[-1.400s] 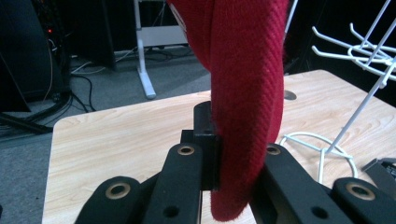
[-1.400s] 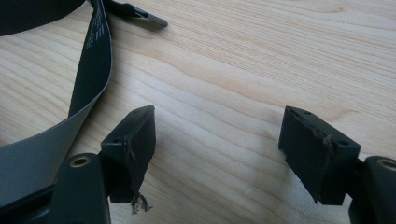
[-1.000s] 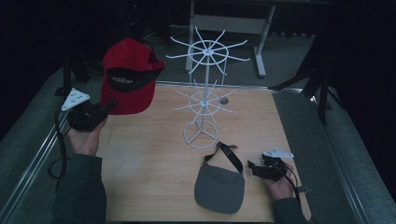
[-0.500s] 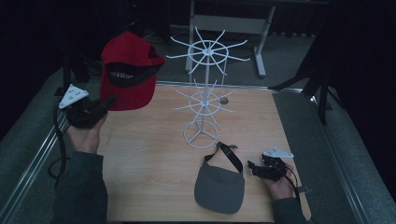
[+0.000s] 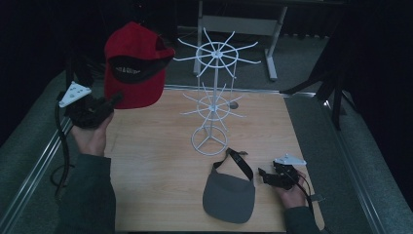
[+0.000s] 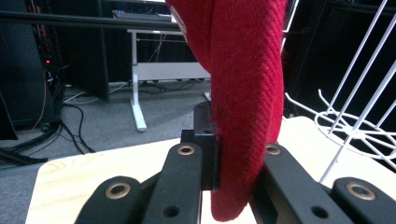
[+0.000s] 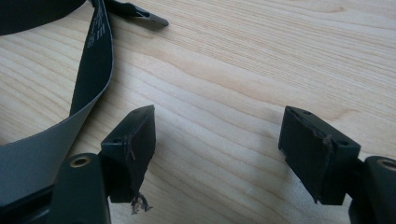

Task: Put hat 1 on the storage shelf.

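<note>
The left gripper (image 5: 113,100) pinches the red cap (image 5: 134,66) by its brim above the tabletop's (image 5: 156,161) left edge. The cap looks light and soft, so the stiffer brim seems the surest hold. The right gripper (image 7: 217,149) rests with jaws spread, holding nothing, near the front right corner.

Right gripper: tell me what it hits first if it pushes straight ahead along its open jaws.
Probably the bare wooden table: the right gripper points down at it with nothing between the jaws. The grey visor's strap lies just off to one side, likely out of line.
</note>
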Demonstrator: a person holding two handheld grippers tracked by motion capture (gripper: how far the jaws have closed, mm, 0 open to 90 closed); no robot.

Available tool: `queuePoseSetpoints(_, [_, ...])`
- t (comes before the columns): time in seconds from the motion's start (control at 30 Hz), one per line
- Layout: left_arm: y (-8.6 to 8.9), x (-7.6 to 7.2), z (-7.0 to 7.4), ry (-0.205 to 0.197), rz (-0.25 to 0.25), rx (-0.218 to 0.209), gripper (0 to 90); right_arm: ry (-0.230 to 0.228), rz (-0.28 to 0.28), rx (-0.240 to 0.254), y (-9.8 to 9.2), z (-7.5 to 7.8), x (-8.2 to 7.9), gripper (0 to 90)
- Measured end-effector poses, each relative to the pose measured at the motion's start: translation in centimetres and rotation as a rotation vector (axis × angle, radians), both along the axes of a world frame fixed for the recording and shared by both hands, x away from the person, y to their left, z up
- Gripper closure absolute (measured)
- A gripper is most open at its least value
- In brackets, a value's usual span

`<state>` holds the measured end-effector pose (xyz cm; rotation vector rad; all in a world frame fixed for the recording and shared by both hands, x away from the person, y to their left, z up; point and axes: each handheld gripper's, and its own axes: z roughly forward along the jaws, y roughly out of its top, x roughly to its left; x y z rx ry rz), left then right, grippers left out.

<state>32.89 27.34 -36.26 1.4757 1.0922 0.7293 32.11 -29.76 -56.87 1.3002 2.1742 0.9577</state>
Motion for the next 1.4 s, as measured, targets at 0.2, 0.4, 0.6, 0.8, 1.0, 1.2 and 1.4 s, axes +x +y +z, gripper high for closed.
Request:
queuePoseSetpoints(0.2, [-0.2, 0.3, 0.1, -0.001, -0.010, -0.032, 85.9, 0.000, 0.000, 0.000, 0.0, 0.0, 0.0, 27.4])
queuePoseSetpoints(0.4, [-0.3, 0.5, 0.5, -0.004, -0.006, -0.043, 86.0, 0.001, 0.000, 0.000, 0.0, 0.0, 0.0, 27.3])
queuePoseSetpoints(0.6, [-0.7, 0.3, 1.3, -0.025, -0.023, -0.068, 85.9, 0.002, 0.002, -0.001, 0.0, 0.0, 0.1, 27.2])
queuePoseSetpoints(0.8, [-0.9, 0.2, 1.8, -0.039, -0.027, -0.092, 85.9, 0.001, 0.005, 0.000, 0.0, 0.0, 0.2, 27.2])
queuePoseSetpoints(1.0, [-0.9, 0.3, 1.9, -0.055, -0.055, -0.129, 85.9, 0.001, 0.005, 0.001, 0.1, 0.0, 0.3, 27.2])
queuePoseSetpoints(1.2, [-0.8, 0.0, 2.0, -0.075, -0.098, -0.169, 85.9, 0.001, 0.005, 0.001, 0.1, 0.0, 0.3, 27.2])
queuePoseSetpoints(1.4, [-0.7, -0.4, 2.1, -0.117, -0.149, -0.173, 85.9, 0.002, 0.005, 0.001, 0.1, 0.0, 0.3, 27.2])
